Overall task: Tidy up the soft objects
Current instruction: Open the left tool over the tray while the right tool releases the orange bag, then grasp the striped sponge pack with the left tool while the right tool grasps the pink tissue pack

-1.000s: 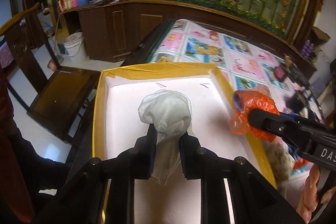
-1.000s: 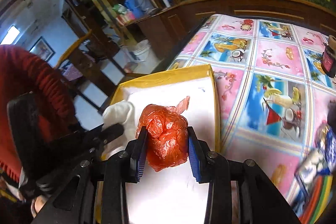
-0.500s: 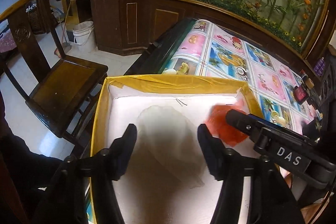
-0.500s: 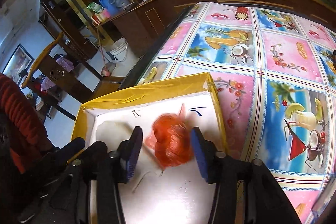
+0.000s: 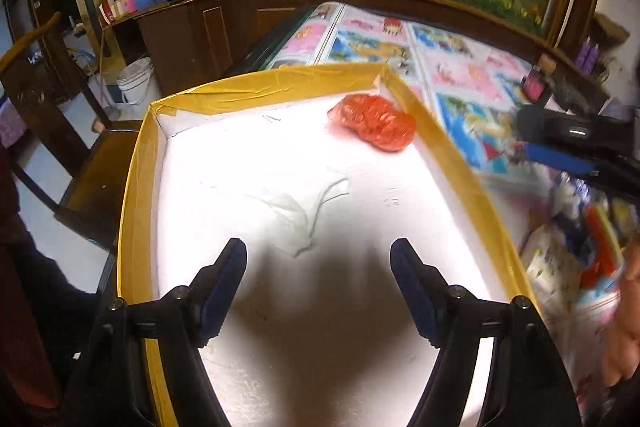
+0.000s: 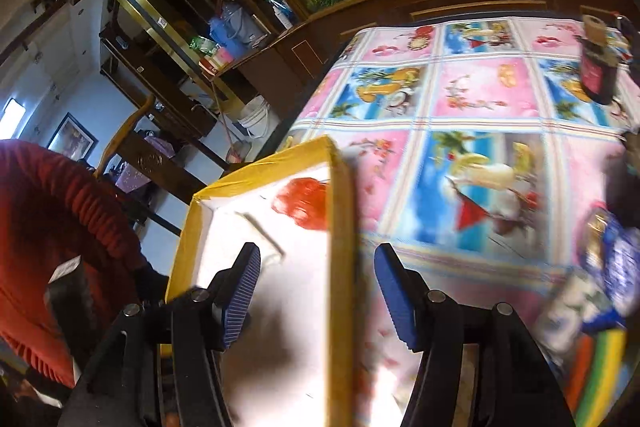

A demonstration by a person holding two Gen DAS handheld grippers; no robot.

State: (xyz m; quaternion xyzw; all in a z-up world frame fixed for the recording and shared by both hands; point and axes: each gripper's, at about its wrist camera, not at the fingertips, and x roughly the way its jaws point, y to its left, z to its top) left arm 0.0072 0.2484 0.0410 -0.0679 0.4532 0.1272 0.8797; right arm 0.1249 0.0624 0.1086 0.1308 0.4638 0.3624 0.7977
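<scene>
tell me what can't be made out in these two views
- White bag: left wrist view, washed out by glare on the box floor, so its outline is unclear.
- Red bag: right wrist view, motion blur smears it and the box wall cuts its right side.
- Packages right of the box: both views, too blurred to identify.
- Right gripper: left wrist view, blurred and cut by the edge.

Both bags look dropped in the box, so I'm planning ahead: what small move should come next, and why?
Probably swing the right gripper toward the colourful soft packets beside the box. Both grippers are open and empty; the red bag and white bag lie inside the box, while the left gripper hovers over it.
</scene>
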